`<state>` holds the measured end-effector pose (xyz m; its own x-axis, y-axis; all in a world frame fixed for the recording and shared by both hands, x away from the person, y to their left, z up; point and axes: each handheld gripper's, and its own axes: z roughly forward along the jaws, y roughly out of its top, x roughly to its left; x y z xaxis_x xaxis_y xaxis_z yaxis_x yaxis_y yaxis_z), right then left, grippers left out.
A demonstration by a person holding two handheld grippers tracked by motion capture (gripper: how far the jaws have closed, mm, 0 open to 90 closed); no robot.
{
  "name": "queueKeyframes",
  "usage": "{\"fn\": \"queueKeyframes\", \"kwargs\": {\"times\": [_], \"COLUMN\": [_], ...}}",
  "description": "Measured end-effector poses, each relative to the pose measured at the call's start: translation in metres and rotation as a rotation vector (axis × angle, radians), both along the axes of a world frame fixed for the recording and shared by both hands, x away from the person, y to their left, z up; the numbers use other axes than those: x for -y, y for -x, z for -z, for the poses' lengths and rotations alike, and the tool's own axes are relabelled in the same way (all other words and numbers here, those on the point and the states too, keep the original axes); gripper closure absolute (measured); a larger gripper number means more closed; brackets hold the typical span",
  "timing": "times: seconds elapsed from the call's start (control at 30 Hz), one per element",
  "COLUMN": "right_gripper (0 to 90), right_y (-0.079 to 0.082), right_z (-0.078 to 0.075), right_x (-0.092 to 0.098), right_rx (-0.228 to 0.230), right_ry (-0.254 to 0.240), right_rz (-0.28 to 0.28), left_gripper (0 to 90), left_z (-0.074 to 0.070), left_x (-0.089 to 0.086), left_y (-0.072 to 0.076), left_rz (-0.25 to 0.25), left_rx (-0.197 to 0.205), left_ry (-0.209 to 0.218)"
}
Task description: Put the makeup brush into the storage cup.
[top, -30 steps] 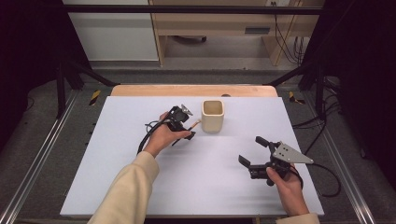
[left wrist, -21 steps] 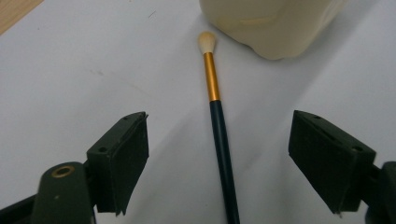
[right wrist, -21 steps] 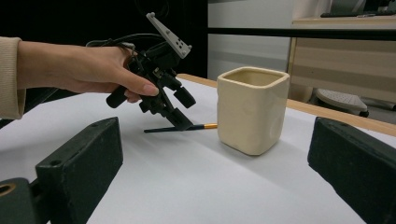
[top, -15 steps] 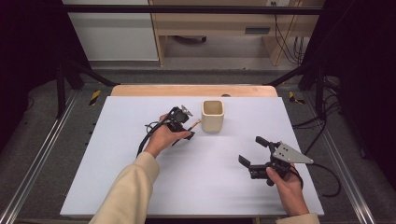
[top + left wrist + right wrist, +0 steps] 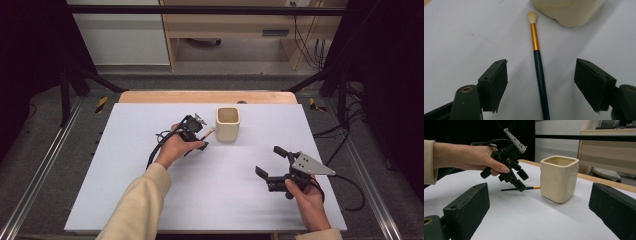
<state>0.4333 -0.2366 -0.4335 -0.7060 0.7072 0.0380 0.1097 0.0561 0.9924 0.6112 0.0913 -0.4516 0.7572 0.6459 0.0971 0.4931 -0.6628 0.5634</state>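
A thin brush (image 5: 537, 62) with a dark handle, gold ferrule and cream tip lies flat on the white table, its tip close to a cream square cup (image 5: 228, 124). My left gripper (image 5: 540, 67) is down over the brush handle. Its jaws have just been closing and stand on either side of the handle with a gap on each side. The high view shows this left gripper (image 5: 199, 139) just left of the cup, with the brush (image 5: 208, 133) poking out toward it. My right gripper (image 5: 268, 160) stands open and empty at the front right. It faces the cup (image 5: 559, 178) and the left gripper (image 5: 523, 182).
The white table top (image 5: 125, 165) rests on a wooden board whose edge (image 5: 150, 96) shows at the back. Black frame rails run along both sides. A cable trails from each gripper. Wooden furniture stands beyond the table.
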Motion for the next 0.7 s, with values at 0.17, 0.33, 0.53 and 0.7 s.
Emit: {"fn": "queueKeyframes", "kwargs": {"times": [0.17,0.33,0.53,0.7], "right_gripper": [3.6,3.6,3.6,3.6], "right_y": [0.0001,0.0003,0.0002,0.0002], "right_z": [-0.0002,-0.0003,-0.0003,-0.0003], "right_x": [0.0005,0.0001,0.0002,0.0002], "right_rx": [0.007,0.0,0.0,0.001], "right_ry": [0.002,0.001,0.001,0.001], "right_rz": [-0.002,-0.001,-0.001,-0.001], "left_gripper": [28.1,31.5,36.5,41.9], "left_z": [0.0009,0.0015,0.002,0.0025], "left_x": [0.0001,-0.0002,0.0005,0.0003], "left_y": [-0.0006,-0.0009,-0.0003,-0.0005], "left_rz": [-0.001,-0.008,-0.008,-0.015], "left_rx": [-0.006,-0.012,-0.016,-0.02], "left_ry": [-0.011,-0.015,-0.02,-0.016]}}
